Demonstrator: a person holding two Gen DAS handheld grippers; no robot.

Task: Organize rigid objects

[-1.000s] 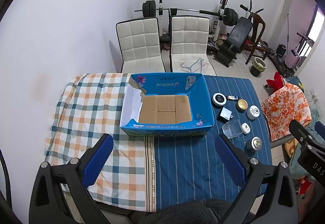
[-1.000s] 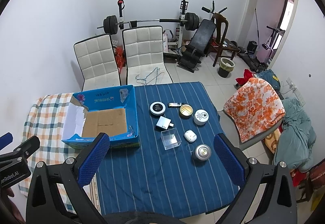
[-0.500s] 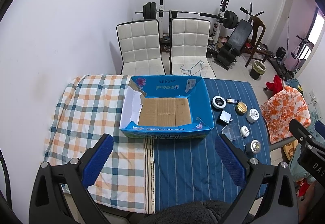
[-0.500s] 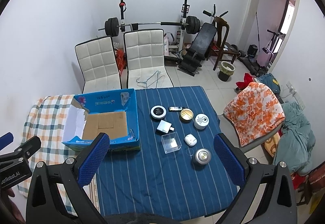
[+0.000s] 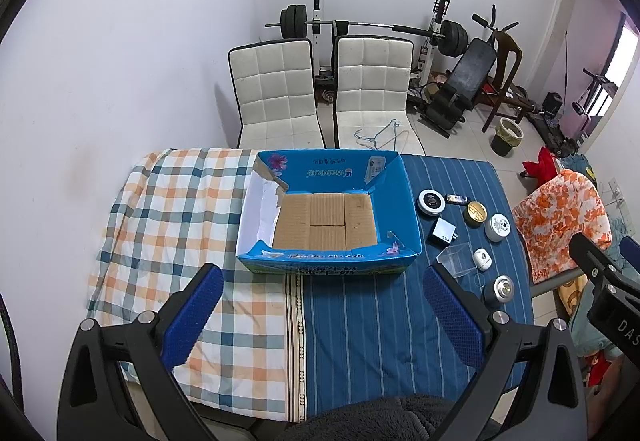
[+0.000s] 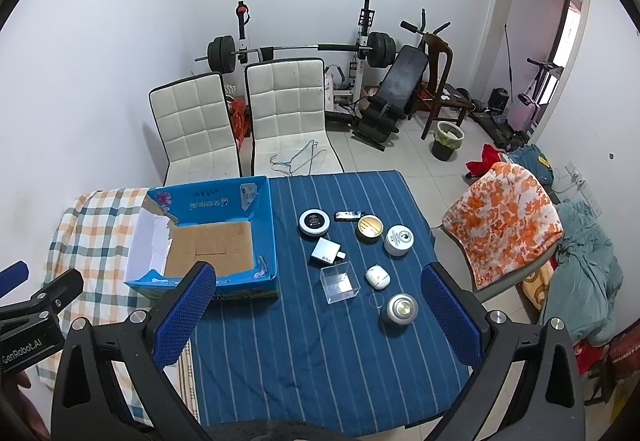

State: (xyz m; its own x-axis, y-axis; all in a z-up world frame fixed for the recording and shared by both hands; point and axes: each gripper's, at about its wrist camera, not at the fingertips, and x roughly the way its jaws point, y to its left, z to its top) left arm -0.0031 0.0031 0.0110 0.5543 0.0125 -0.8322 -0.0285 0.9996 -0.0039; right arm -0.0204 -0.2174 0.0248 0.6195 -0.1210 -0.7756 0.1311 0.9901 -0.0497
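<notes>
- Both my grippers, left (image 5: pixel 320 305) and right (image 6: pixel 316 301), hang above the table with fingers wide, holding nothing.
- The box (image 6: pixel 264 237) sits empty; the small items cluster at its 3 o'clock.
- The silver tin (image 6: pixel 402 309), nearest, looks light, stiff and slick: I'd pinch across its sides.
- The clear case (image 6: pixel 340 281) looks brittle; go gently.

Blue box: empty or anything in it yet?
Empty. The blue box shows only its bare cardboard floor in both views; the small items, such as the clear case, sit outside on the striped cloth.

Small items (image 6: pixel 362 249) beside box (image 6: pixel 262 201) (empty)
</notes>
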